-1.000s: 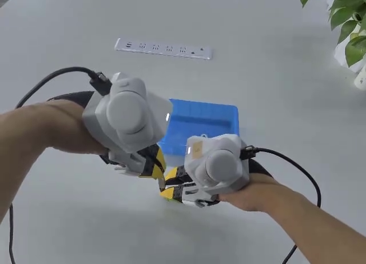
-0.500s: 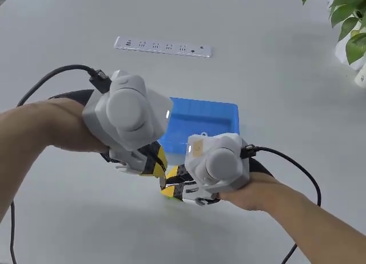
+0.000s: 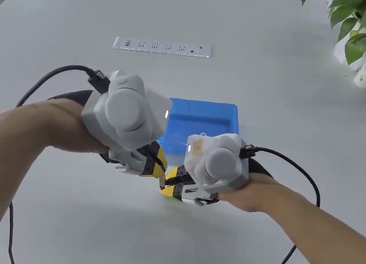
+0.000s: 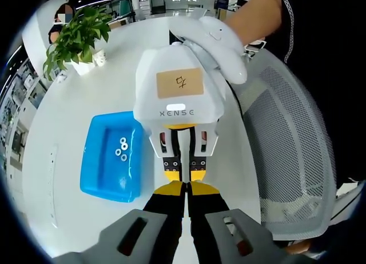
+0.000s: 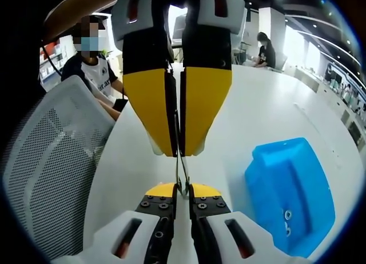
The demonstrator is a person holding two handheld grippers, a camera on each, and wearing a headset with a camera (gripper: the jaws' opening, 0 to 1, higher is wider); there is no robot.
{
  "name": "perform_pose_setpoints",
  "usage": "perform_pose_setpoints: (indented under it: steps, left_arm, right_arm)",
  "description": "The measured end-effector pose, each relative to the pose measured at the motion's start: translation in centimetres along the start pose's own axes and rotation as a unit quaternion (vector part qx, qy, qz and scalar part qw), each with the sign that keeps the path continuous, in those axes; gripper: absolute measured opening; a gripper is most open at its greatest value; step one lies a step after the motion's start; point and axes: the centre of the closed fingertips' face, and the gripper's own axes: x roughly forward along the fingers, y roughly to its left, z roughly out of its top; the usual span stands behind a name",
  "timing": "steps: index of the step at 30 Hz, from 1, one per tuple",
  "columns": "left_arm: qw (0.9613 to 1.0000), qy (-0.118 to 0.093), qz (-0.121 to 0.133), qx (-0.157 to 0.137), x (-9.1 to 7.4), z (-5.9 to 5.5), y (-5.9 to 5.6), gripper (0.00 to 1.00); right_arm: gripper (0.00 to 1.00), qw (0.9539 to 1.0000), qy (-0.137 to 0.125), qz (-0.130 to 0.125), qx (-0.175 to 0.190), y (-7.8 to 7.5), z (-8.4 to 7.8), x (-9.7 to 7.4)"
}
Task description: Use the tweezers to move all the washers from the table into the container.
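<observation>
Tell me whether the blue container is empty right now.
No, several small washers lie inside the blue container in the left gripper view.

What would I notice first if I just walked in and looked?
Two chunky white grippers meet nose to nose: the left gripper and the right gripper point their yellow jaws at each other, both shut on the thin tweezers between them. Right beside them sits a bright blue container with a few small washers inside.
</observation>
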Motion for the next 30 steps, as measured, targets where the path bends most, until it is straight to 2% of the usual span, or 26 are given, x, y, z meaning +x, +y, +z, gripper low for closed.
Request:
perform_pose_setpoints:
  steps: [19, 30]
  left_arm:
    - [1.0000, 0.002, 0.001, 0.001, -0.1, -0.1, 0.2, 0.05]
    - [0.9999, -0.011, 0.004, 0.002, -1.0, 0.7, 0.4, 0.05]
  right_arm:
    - [0.09, 1.0000, -0.003, -0.001, 0.005, 0.0, 0.1, 0.0]
    - [0.09, 1.0000, -0.006, -0.006, -0.002, -0.2, 0.7, -1.0]
